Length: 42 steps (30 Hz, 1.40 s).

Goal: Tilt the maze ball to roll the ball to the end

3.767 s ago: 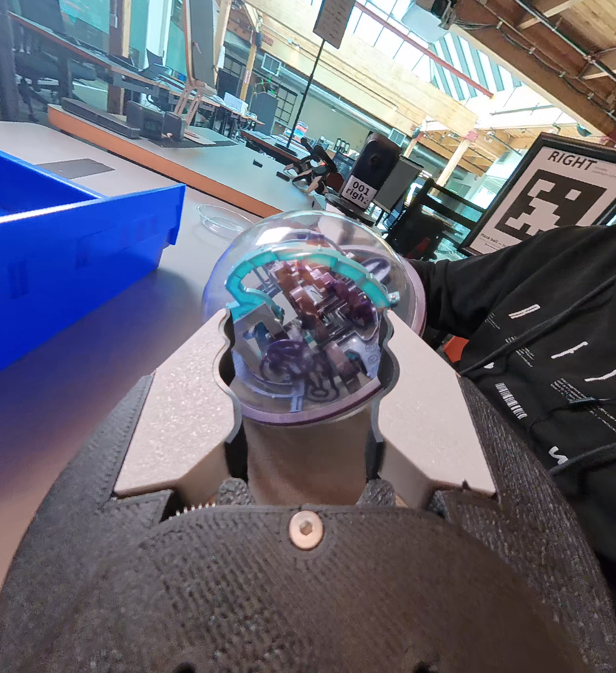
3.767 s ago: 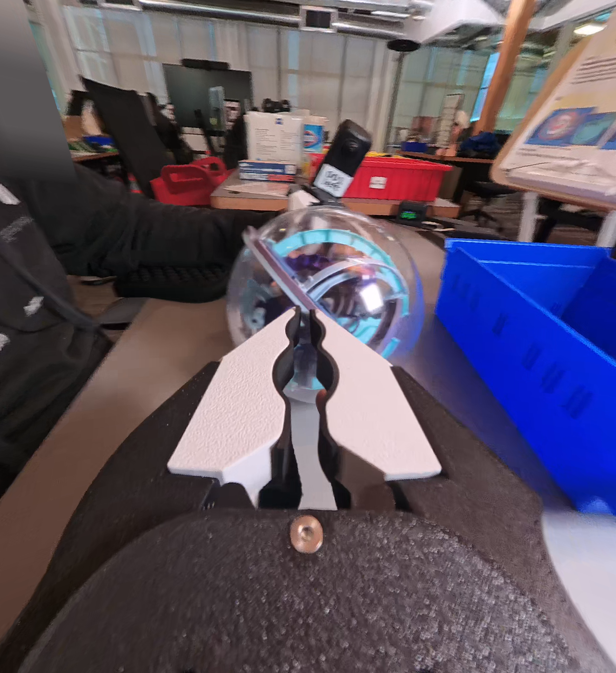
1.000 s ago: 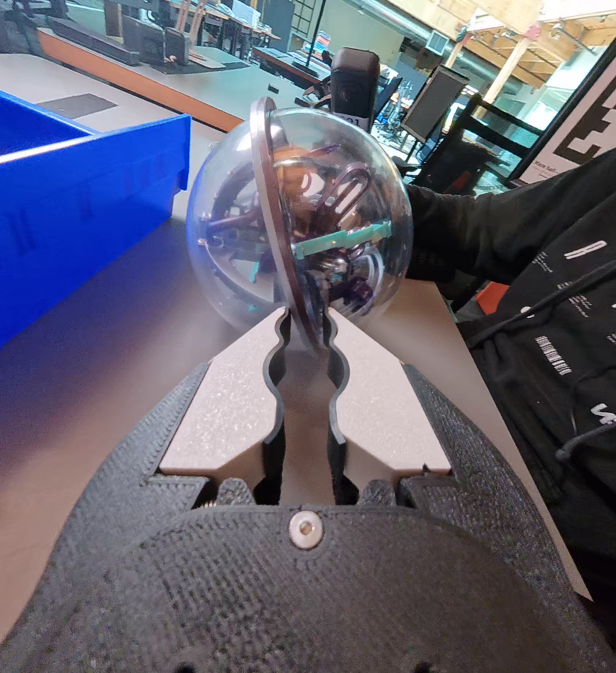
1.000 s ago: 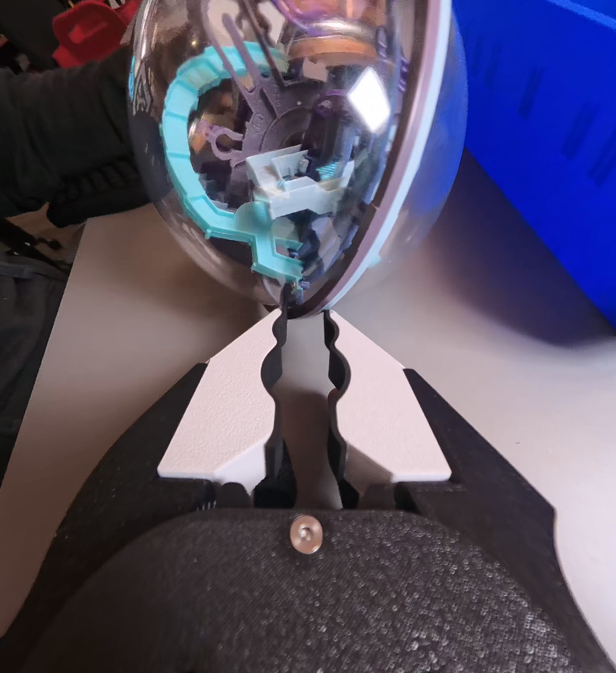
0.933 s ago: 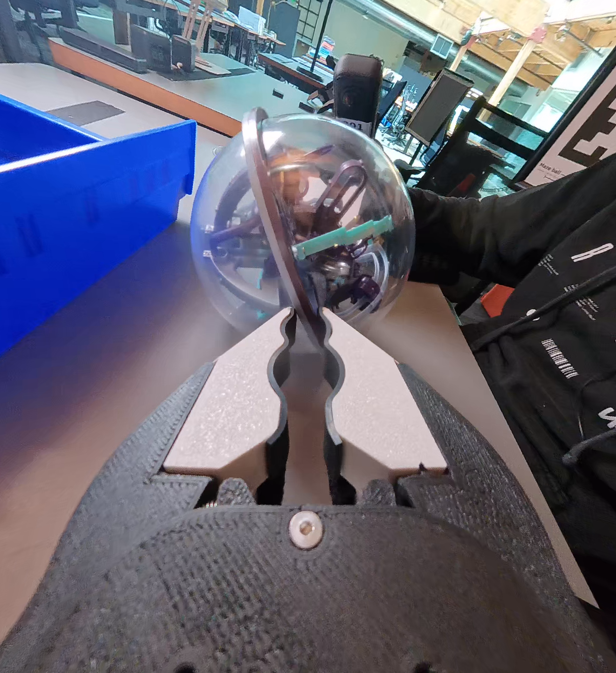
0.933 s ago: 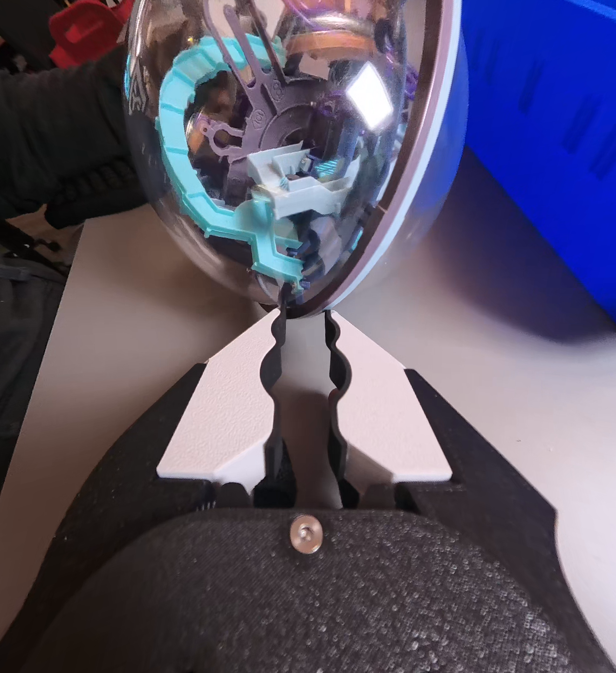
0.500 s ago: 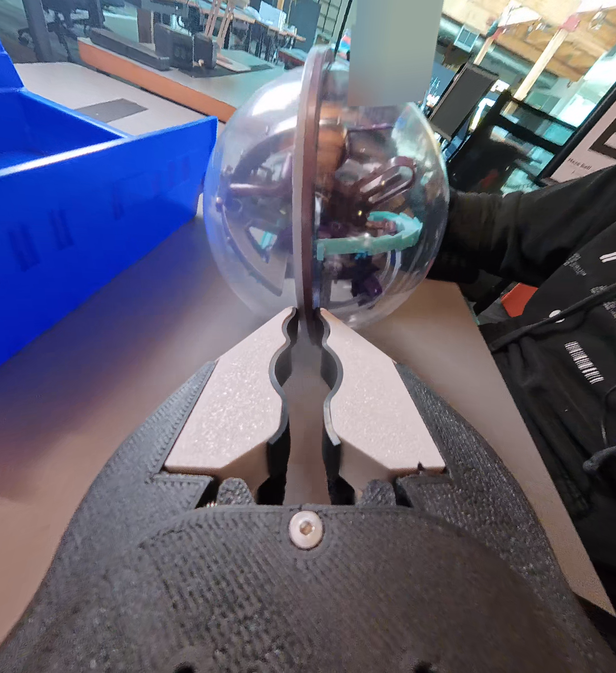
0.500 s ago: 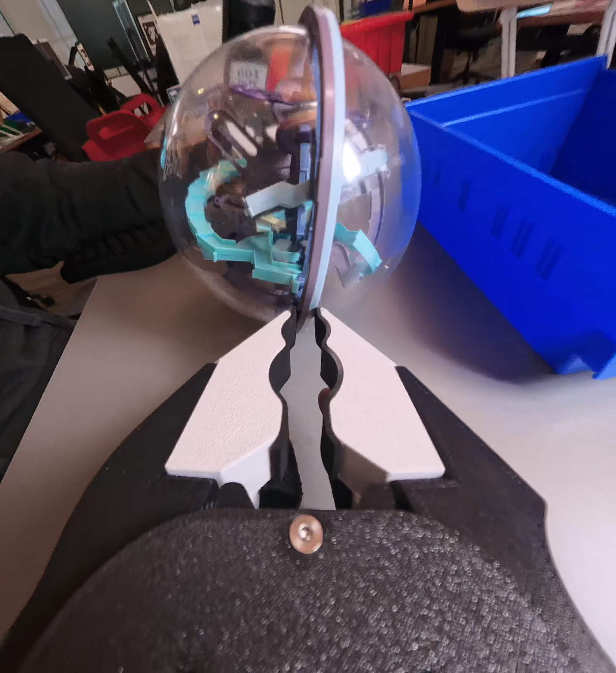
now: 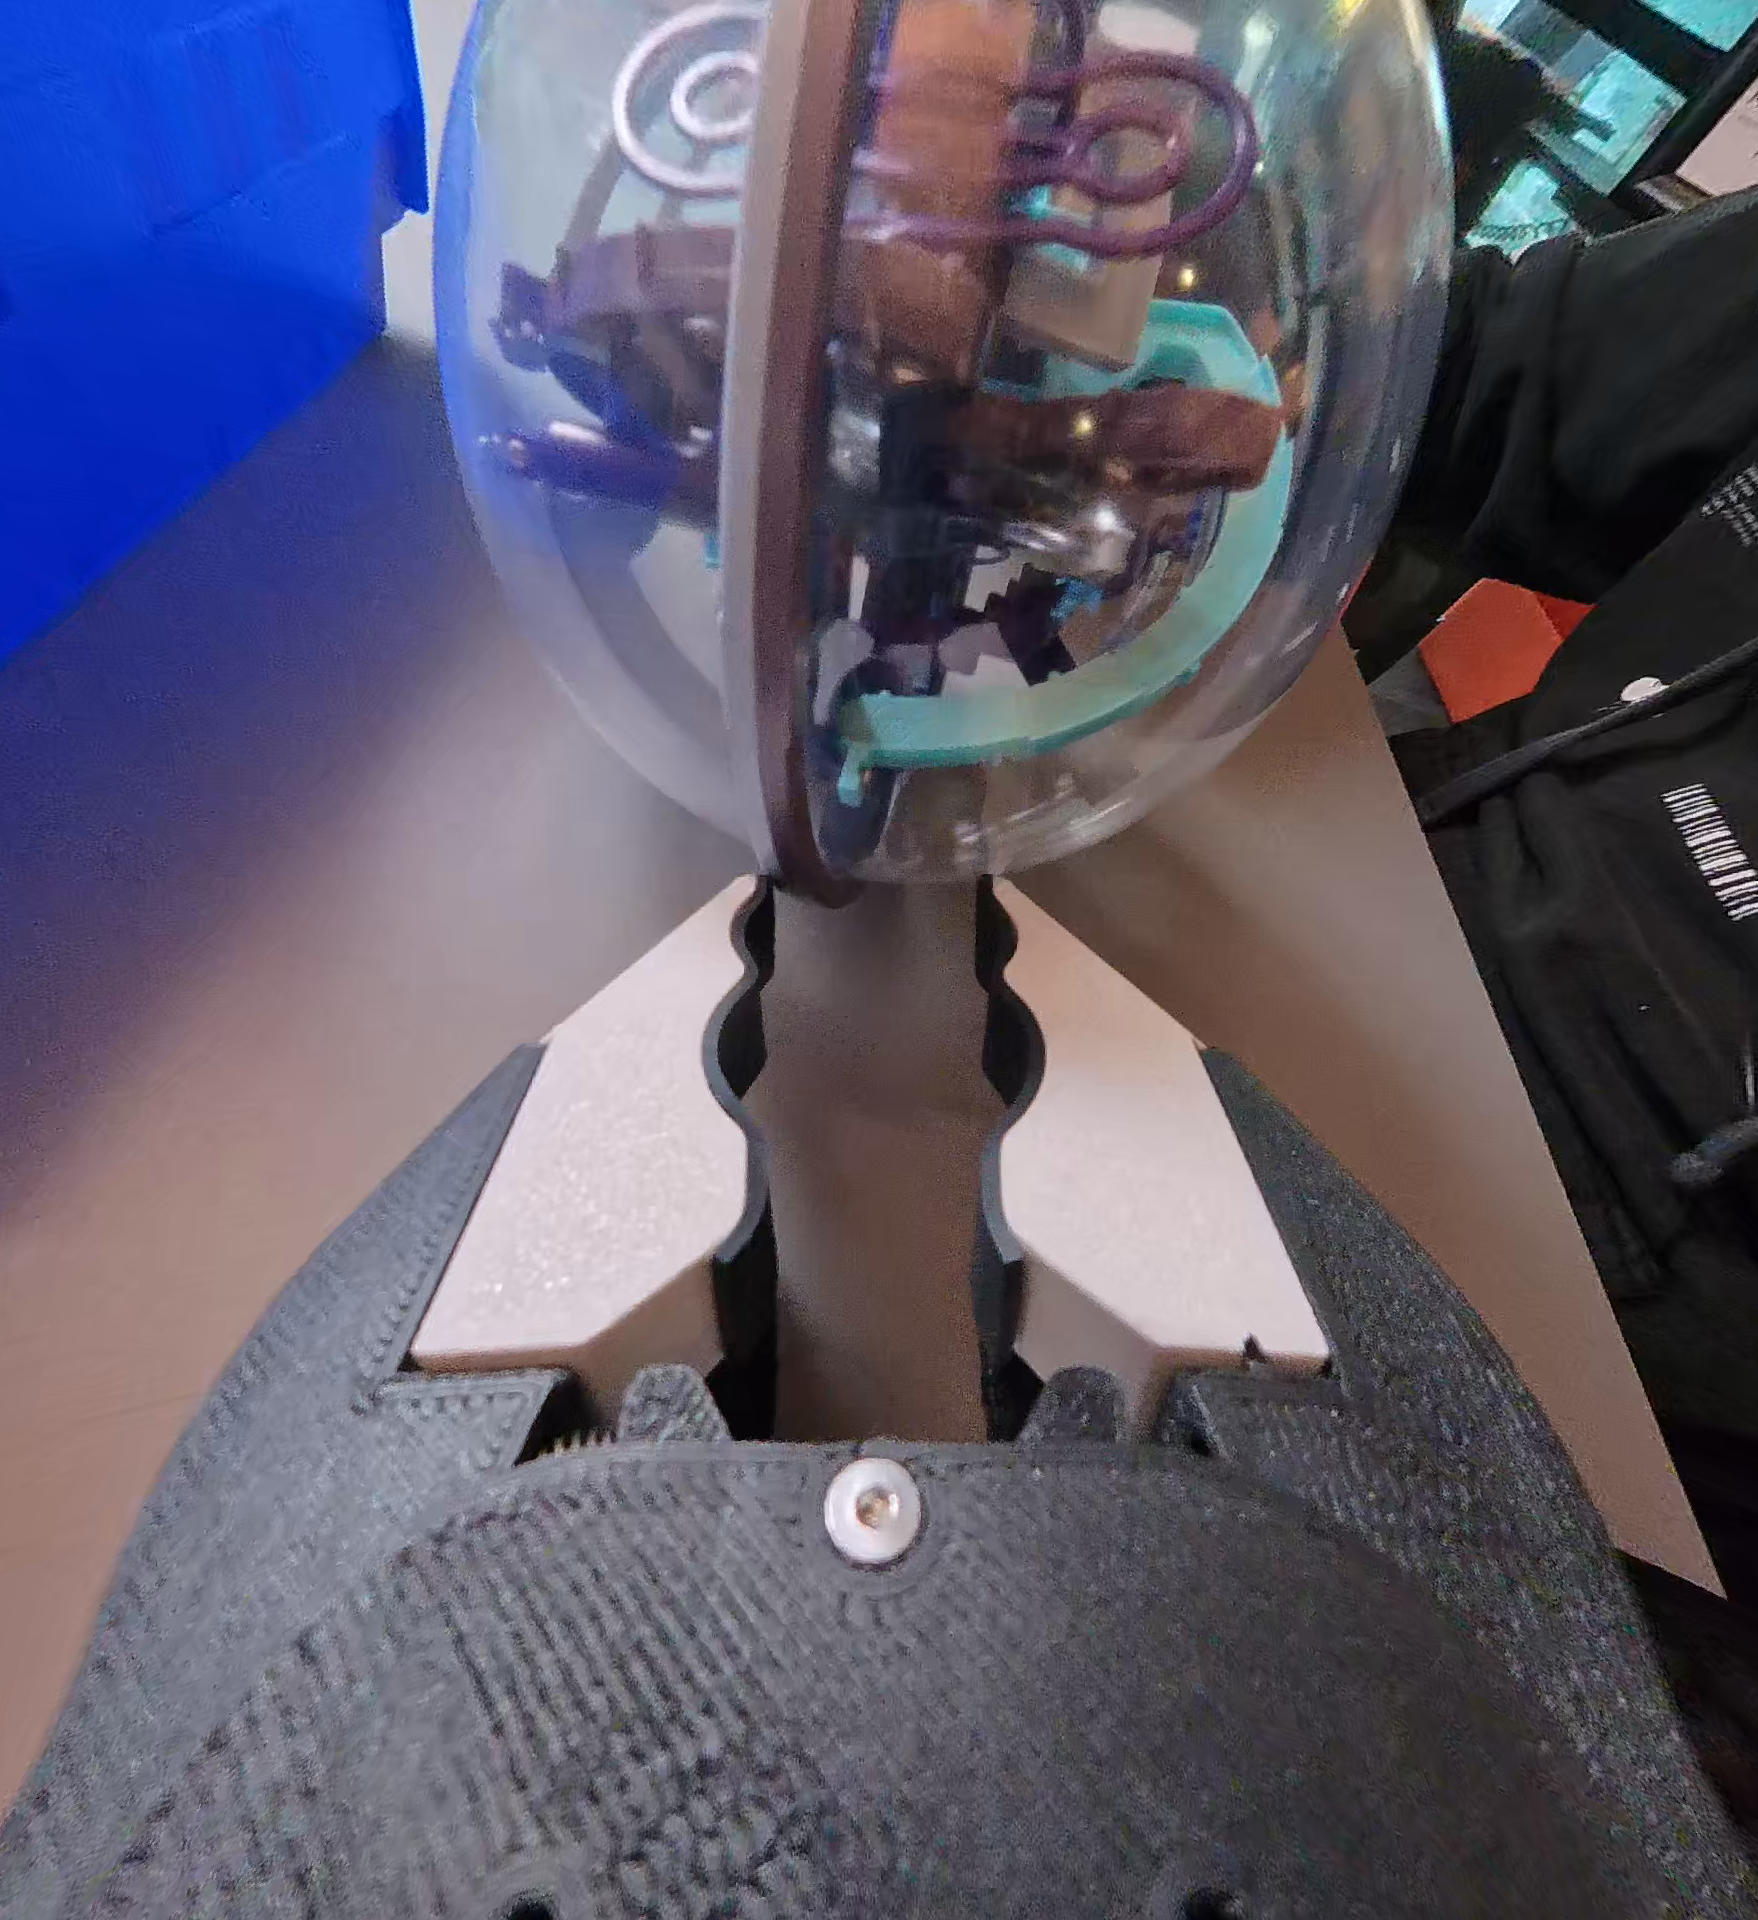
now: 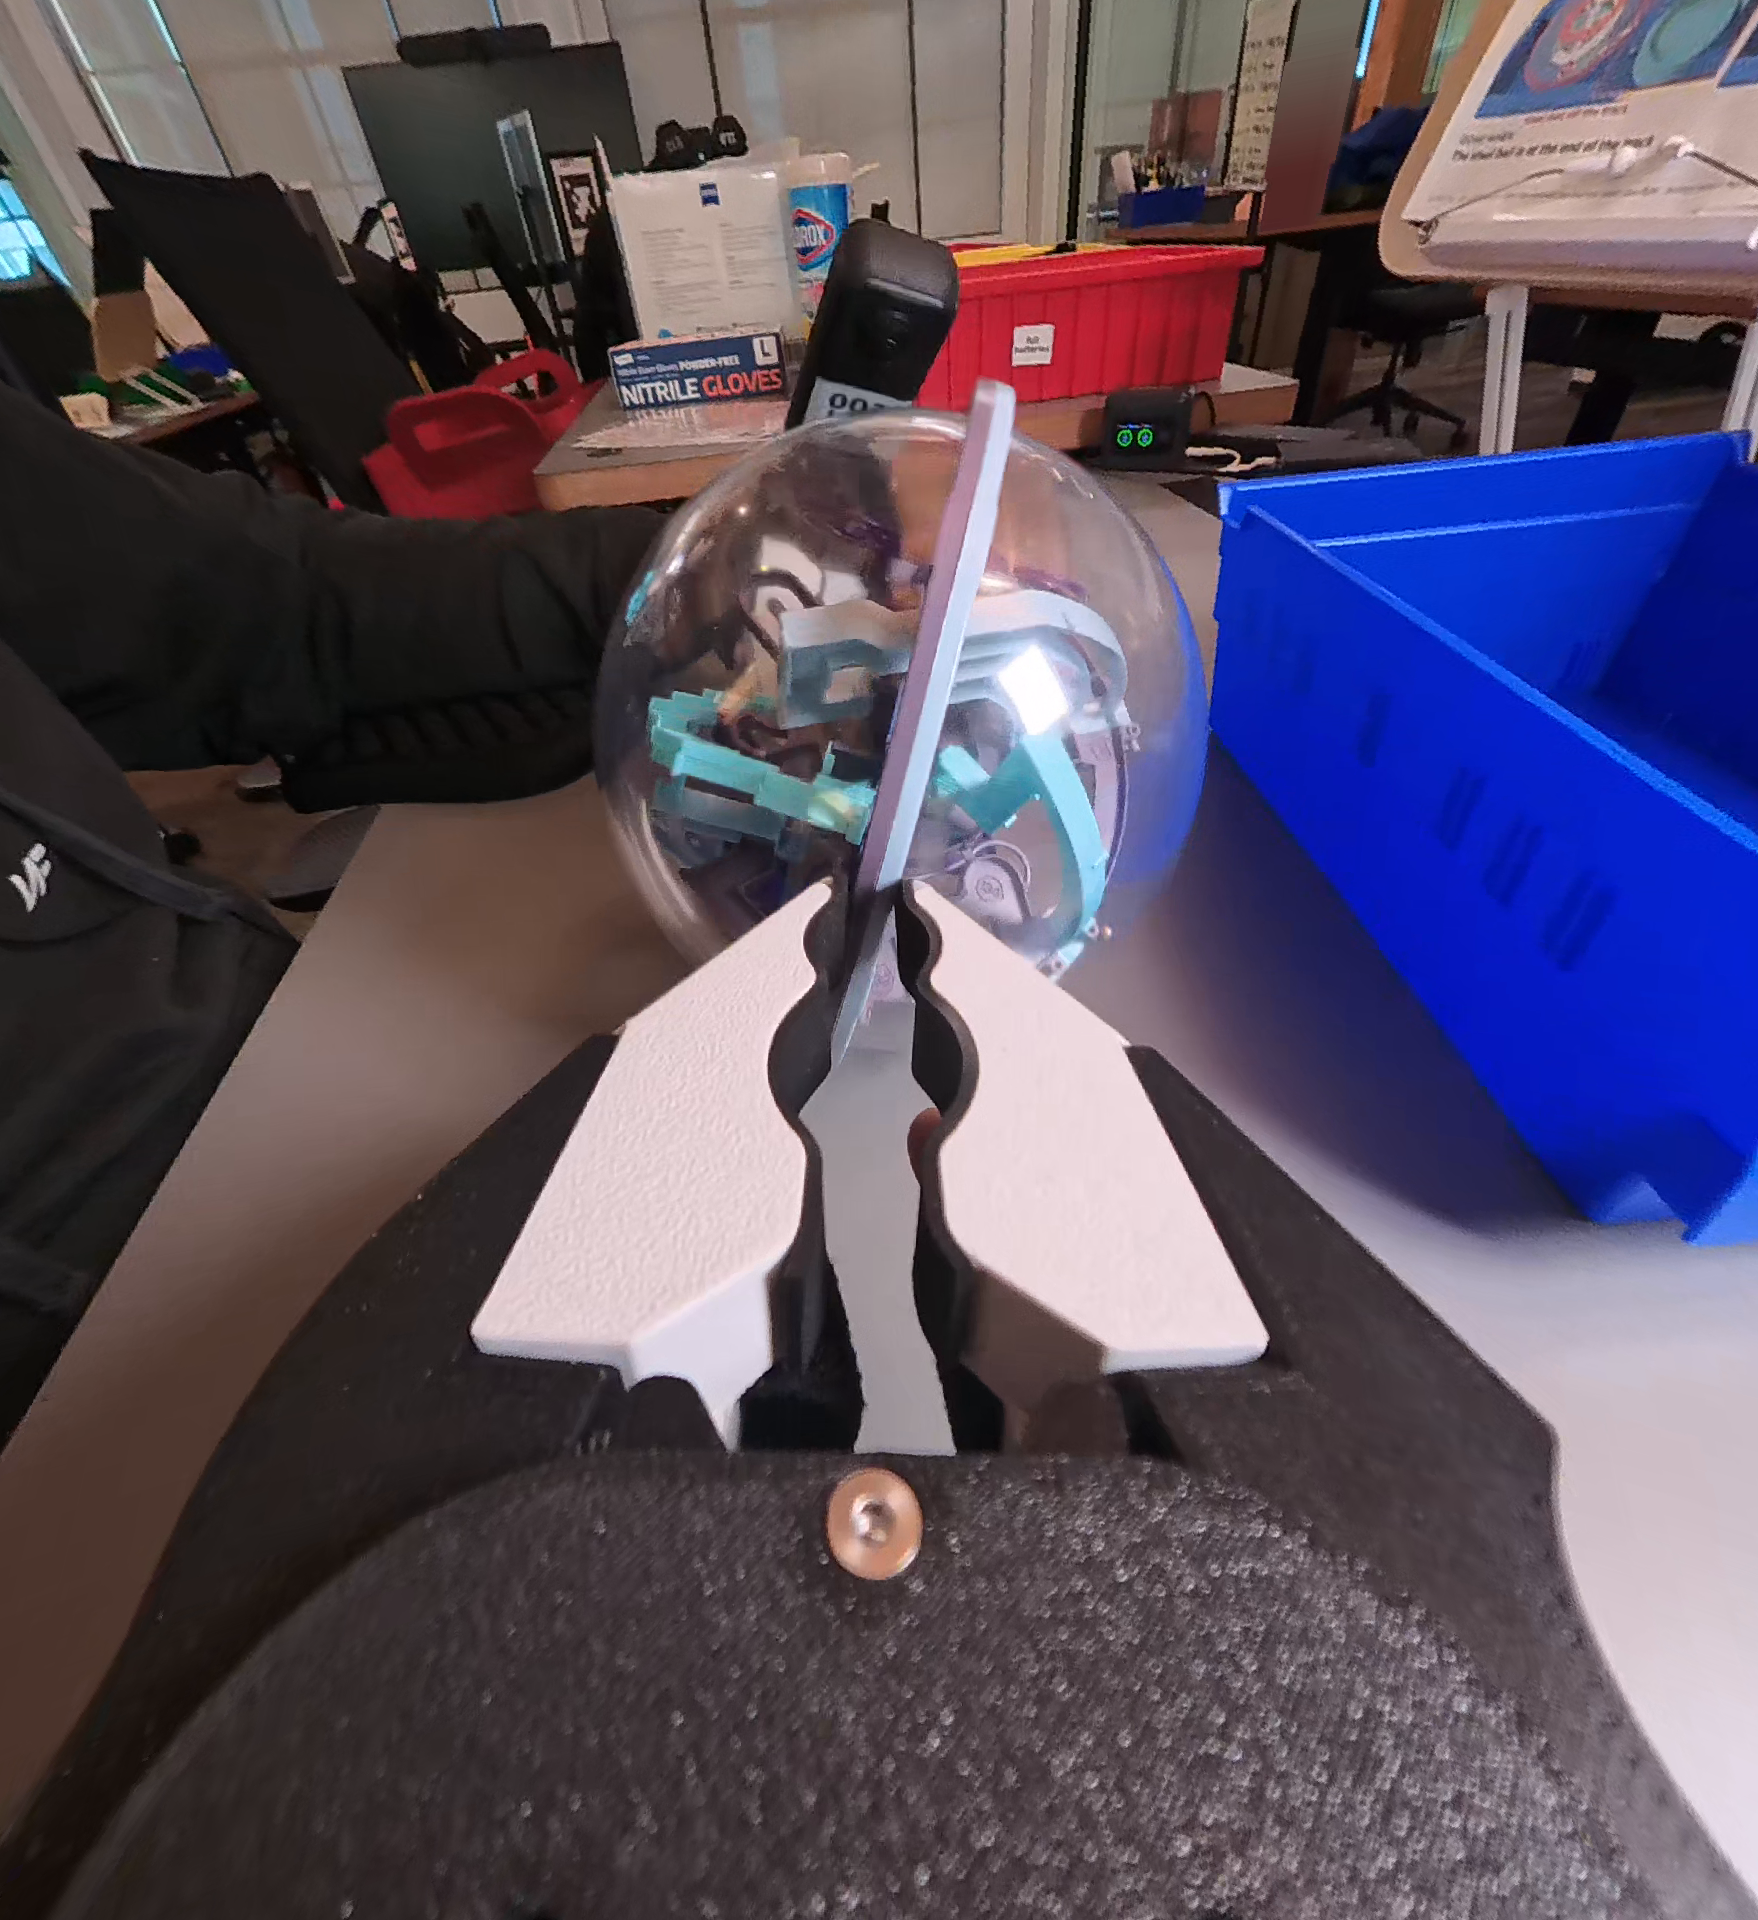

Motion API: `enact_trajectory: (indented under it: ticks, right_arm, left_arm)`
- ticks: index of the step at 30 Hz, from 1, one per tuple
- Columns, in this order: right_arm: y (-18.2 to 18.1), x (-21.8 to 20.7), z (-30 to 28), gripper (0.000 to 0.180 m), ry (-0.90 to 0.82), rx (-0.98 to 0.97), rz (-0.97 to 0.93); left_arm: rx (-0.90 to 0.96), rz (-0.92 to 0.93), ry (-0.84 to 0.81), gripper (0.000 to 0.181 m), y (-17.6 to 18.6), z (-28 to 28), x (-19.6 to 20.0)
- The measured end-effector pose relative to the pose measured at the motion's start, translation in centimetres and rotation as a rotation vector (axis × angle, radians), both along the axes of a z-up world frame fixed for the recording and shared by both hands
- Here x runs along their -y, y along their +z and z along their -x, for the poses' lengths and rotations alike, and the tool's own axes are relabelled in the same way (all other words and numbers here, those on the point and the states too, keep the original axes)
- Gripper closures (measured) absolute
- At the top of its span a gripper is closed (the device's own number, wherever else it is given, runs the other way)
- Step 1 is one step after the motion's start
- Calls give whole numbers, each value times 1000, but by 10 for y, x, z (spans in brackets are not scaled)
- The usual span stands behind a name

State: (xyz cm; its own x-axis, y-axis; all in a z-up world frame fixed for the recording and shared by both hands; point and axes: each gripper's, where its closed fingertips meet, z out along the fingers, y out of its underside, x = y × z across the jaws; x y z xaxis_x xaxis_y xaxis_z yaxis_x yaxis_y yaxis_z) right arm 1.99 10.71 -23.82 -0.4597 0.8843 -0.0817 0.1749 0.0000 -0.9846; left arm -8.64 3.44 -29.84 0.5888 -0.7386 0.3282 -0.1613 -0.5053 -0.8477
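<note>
The maze ball [image 10: 901,686] is a clear sphere with teal, purple and grey tracks inside and a flat purple rim running around its middle. It sits straight ahead of the right claw [image 10: 867,914], whose white fingers [image 10: 1036,1132] are pinched on the lower edge of that rim, so the rim stands nearly upright, leaning a little to the claw's right. The sphere seems to hang just above the tabletop [image 10: 418,997], though contact underneath is hard to judge.

From the other side, the maze ball [image 9: 942,416] fills the space ahead of the left claw [image 9: 875,899]. This claw's fingers [image 9: 594,1174] are spread, with a clear gap between them, and the rim's bottom edge sits just at the tip of the left finger; whether it touches is unclear.

To the right claw's right, near the ball, stands a blue bin [image 10: 1540,790]. To its left a person's black sleeve [image 10: 283,623] reaches toward the far side of the sphere. Beyond the ball a black camera [image 10: 880,312] stands behind it, with a red crate [image 10: 1093,322] farther back.
</note>
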Motion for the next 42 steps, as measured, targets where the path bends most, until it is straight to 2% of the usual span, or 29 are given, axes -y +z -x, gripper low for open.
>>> enact_trajectory:
  ticks: [4, 10, 18, 20, 21, 22, 32, 36, 38, 40, 42]
  right_arm:
    - [5, 5, -4, 173, 29, -9, 2]
    - [10, 14, -9, 173, 90, -20, 26]
    - [11, 12, -8, 172, 72, -31, 41]
    - [10, 7, -6, 172, 43, -33, 31]
    - [9, 6, -6, 172, 36, -34, 27]
    - [9, 6, -6, 172, 37, -33, 26]
    - [16, -1, -13, 150, 25, -39, 14]
    - [1, 3, -18, 153, 75, 43, 10]
    - [-8, 13, -20, 155, 122, 95, 7]
    - [-16, 17, -18, 161, 133, 131, -20]
    - [-20, 18, -19, 170, 140, 146, -28]
  left_arm:
    - [59, -84, 5, 131, 23, 7, 3]
    - [196, -248, 16, 130, 63, 8, 3]
    - [174, -243, -37, 141, 60, 0, 10]
    - [174, -238, -40, 156, 61, 2, 11]
    - [171, -243, -30, 171, 61, 4, 10]
    - [172, -254, -38, 173, 62, 3, 11]
    - [129, -275, -26, 173, 63, 1, 11]
    - [147, -264, -40, 172, 63, 2, 13]
    - [184, -242, -80, 165, 64, -1, 19]
    - [203, -222, -104, 158, 63, -4, 22]
    - [198, -230, -99, 160, 63, -3, 22]
